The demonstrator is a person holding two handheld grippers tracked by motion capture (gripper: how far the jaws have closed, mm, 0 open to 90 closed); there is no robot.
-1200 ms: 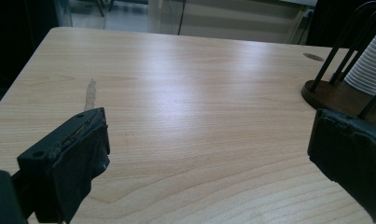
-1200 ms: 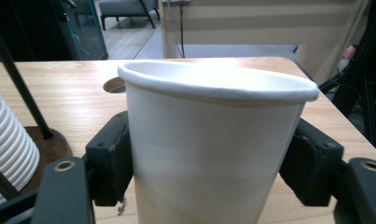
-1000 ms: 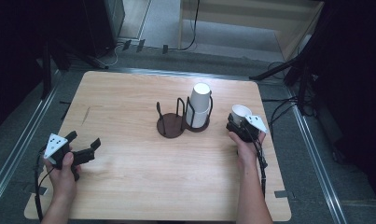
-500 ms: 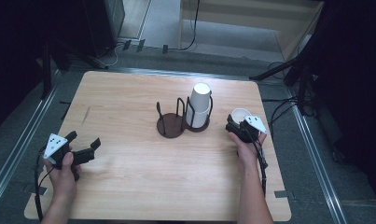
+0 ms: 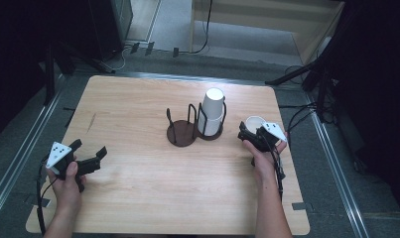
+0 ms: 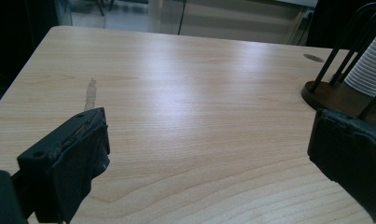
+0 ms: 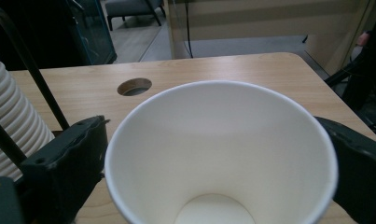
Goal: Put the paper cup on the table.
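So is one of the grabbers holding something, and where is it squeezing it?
Yes. The right gripper holds a white paper cup, open end up, its jaws pressing the cup's two sides near the rim. The left gripper is open and holds nothing.

One loose cup (image 5: 253, 123), one cup stack (image 5: 212, 112), one holder (image 5: 183, 133)

Readable text: none in any view.
White paper cup (image 7: 220, 154) held between the black jaws: plain inside, no print.
Stack of white ribbed paper cups (image 5: 211, 113) in the dark wire holder: no lettering.
Pale wooden table top (image 6: 185, 93): no labels or signs.
Grey three-cornered plates: dark dots, no characters.
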